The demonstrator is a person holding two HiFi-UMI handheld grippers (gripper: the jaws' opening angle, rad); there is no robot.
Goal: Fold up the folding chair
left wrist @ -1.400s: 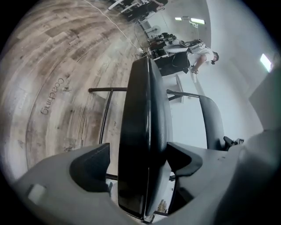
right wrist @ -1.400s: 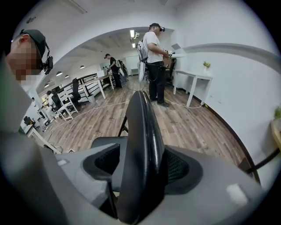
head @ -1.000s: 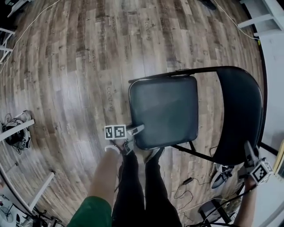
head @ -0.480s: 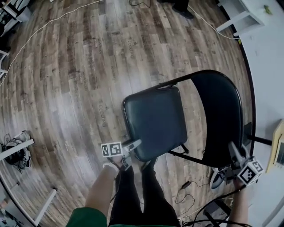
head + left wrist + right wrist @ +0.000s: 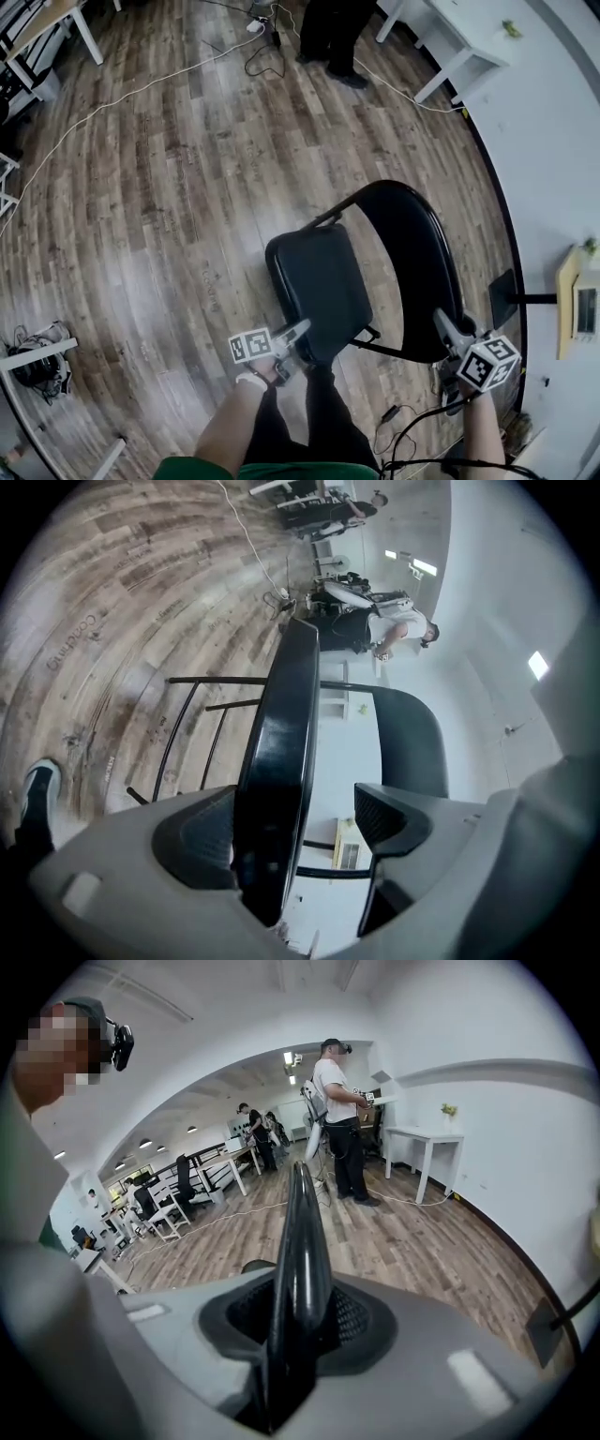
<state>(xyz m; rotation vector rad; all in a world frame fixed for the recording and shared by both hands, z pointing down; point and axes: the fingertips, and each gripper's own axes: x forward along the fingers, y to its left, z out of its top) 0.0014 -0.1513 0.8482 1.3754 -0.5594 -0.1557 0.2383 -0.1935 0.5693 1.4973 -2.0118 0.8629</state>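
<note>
The black folding chair stands on the wood floor; its seat (image 5: 317, 281) tilts up toward the curved backrest (image 5: 417, 272). My left gripper (image 5: 298, 330) is at the seat's front edge. In the left gripper view the seat (image 5: 286, 714) runs between the jaws of the left gripper (image 5: 295, 803), resting against one pad, with a gap to the other. My right gripper (image 5: 442, 325) sits on the backrest's top rim. In the right gripper view that rim (image 5: 302, 1232) is pinched in the right gripper (image 5: 300, 1312), whose jaws have just been closing on it.
My own legs (image 5: 300, 412) stand right behind the seat. White tables (image 5: 450, 37) line the wall at the far right, and a person (image 5: 328, 28) stands beyond the chair. Cables (image 5: 141, 89) cross the floor; a bag (image 5: 37, 361) lies at the left.
Both grippers have risen with the chair. The seat has swung up toward the backrest and looks narrower from above. More of the room's far end has come into view.
</note>
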